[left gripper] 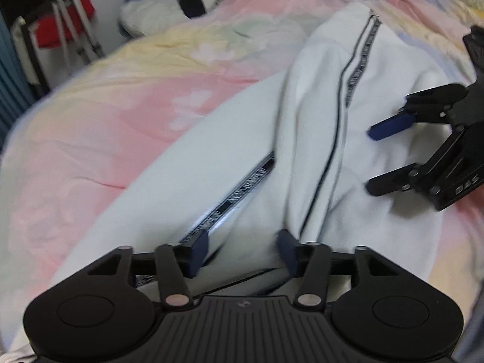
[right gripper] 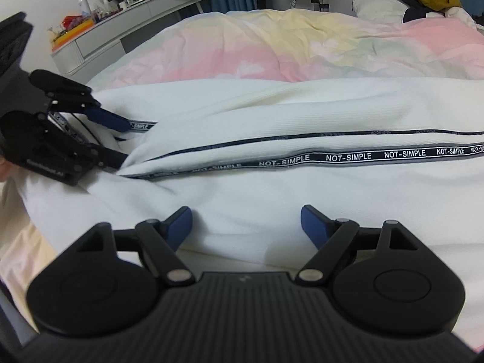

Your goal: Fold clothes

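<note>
White trousers (left gripper: 378,96) with black "NOT-SIMPLE" side stripes lie spread on the bed, one leg folded over the other; they fill the middle of the right wrist view (right gripper: 272,187). My left gripper (left gripper: 242,246) is open, low over the trousers near a stripe, holding nothing. It also shows at the left of the right wrist view (right gripper: 121,142), its fingers either side of a fold edge. My right gripper (right gripper: 246,227) is open just above the white fabric, empty. It shows at the right of the left wrist view (left gripper: 370,160).
The trousers lie on a pink and yellow pastel duvet (right gripper: 287,48). A pile of clothes and pillows (right gripper: 423,0) sits at the far right. A grey dresser with bottles (right gripper: 130,15) stands at the far left. A red garment on a stand (left gripper: 60,27) is beyond the bed.
</note>
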A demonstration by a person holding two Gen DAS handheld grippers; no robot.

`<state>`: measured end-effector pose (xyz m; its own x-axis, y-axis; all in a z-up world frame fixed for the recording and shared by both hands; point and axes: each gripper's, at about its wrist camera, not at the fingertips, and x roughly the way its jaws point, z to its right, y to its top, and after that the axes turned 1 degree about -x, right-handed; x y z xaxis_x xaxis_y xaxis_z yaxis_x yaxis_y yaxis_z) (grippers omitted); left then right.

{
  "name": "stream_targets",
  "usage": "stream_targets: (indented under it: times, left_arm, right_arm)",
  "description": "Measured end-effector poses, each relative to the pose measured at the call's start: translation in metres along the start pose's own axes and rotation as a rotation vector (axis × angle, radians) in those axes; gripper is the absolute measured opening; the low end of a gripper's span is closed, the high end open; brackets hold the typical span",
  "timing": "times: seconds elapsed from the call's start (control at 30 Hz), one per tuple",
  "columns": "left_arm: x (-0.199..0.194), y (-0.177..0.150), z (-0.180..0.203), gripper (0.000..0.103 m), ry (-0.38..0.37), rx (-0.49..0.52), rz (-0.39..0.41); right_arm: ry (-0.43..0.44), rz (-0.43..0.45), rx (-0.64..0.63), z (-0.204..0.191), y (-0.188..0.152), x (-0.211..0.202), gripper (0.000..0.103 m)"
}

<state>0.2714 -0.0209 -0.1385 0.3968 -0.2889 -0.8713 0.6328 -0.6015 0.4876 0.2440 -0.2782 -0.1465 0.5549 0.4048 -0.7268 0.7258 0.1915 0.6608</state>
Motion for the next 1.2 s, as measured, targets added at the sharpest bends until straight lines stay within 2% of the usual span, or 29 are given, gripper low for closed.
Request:
stream_targets:
  times: [0.1, 0.17, 0.2, 0.23, 0.33, 0.47, 0.57, 0.6, 0.7, 0.83, 0.93, 1.03, 1.1, 1.17, 1.2]
  left_arm:
    - [0.008, 0.003, -0.008, 0.036, -0.049, -0.046, -0.035]
    - [0.011, 0.003, -0.014, 0.027, -0.065, -0.094, -0.053]
    - [0.009, 0.002, -0.016, 0.021, -0.063, -0.121, -0.052]
    - [0.007, 0.001, -0.016, 0.007, -0.047, -0.14, -0.046]
    - [-0.005, 0.001, -0.022, 0.004, -0.003, -0.208, -0.009]
    - [-0.047, 0.008, -0.025, 0.003, 0.092, -0.304, 0.124]
    - [-0.079, 0.025, -0.028, 0.003, 0.159, -0.314, 0.234]
    - [-0.081, 0.034, -0.028, 0.003, 0.177, -0.307, 0.243]
    - [-0.071, 0.057, -0.031, 0.003, 0.246, -0.275, 0.233]
    - [-0.004, 0.058, -0.039, 0.004, 0.321, -0.261, 0.104]
    - [0.034, 0.04, -0.038, 0.005, 0.334, -0.237, 0.076]
    - [0.02, 0.029, -0.034, 0.006, 0.306, -0.291, 0.126]
    - [0.0, 0.022, -0.029, 0.012, 0.275, -0.328, 0.156]
    - [-0.021, 0.015, -0.024, 0.025, 0.244, -0.364, 0.185]
    - [-0.035, 0.008, -0.019, 0.028, 0.221, -0.395, 0.203]
  right_arm:
    - [0.004, 0.004, -0.001, 0.001, 0.001, 0.002, 0.082]
    - [0.004, 0.007, 0.003, 0.001, 0.001, 0.002, 0.082]
    - [0.004, 0.009, 0.005, 0.001, 0.001, 0.001, 0.082]
    - [0.003, 0.01, 0.007, 0.001, 0.001, 0.001, 0.082]
    - [0.002, 0.016, 0.014, 0.0, 0.002, 0.0, 0.082]
    - [0.001, 0.023, 0.023, 0.0, 0.002, 0.0, 0.082]
    - [-0.003, 0.03, 0.024, -0.003, 0.003, -0.001, 0.082]
    - [0.0, 0.038, 0.027, -0.004, 0.004, -0.002, 0.082]
    - [0.01, 0.064, 0.041, -0.006, 0.006, -0.005, 0.081]
    - [-0.002, 0.04, 0.049, -0.004, 0.006, 0.001, 0.08]
    - [-0.007, 0.032, 0.039, -0.003, 0.006, 0.005, 0.081]
    - [0.007, 0.04, 0.061, 0.002, 0.005, 0.004, 0.081]
    - [0.017, 0.047, 0.082, 0.006, 0.006, 0.003, 0.079]
    - [0.02, 0.061, 0.133, 0.014, 0.008, -0.003, 0.079]
    - [0.021, 0.068, 0.159, 0.018, 0.008, -0.005, 0.079]
